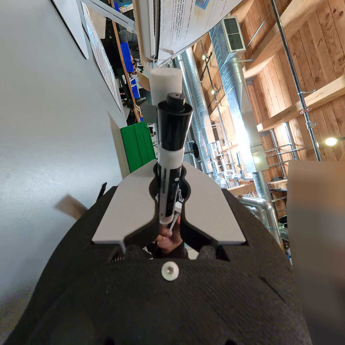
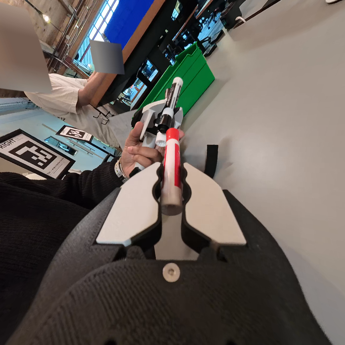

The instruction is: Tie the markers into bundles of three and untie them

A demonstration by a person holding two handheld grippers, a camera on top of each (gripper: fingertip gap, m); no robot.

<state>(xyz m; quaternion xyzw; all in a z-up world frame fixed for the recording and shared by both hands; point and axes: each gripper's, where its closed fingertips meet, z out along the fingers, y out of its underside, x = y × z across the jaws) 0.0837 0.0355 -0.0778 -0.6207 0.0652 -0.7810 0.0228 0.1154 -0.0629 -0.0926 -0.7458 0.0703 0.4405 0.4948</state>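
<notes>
Left gripper (image 1: 169,179) clamped on black marker (image 1: 170,149), cap pointing away, a white marker (image 1: 166,84) end beyond it. Right gripper (image 2: 171,179) clamped on red marker (image 2: 172,158), its cap touching the black marker's cap in front of the left gripper. Both held above grey table (image 2: 280,149), green bin (image 2: 186,78) behind.

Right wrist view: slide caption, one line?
Right gripper clamps a red marker, cap toward the left gripper holding a black marker.
</notes>
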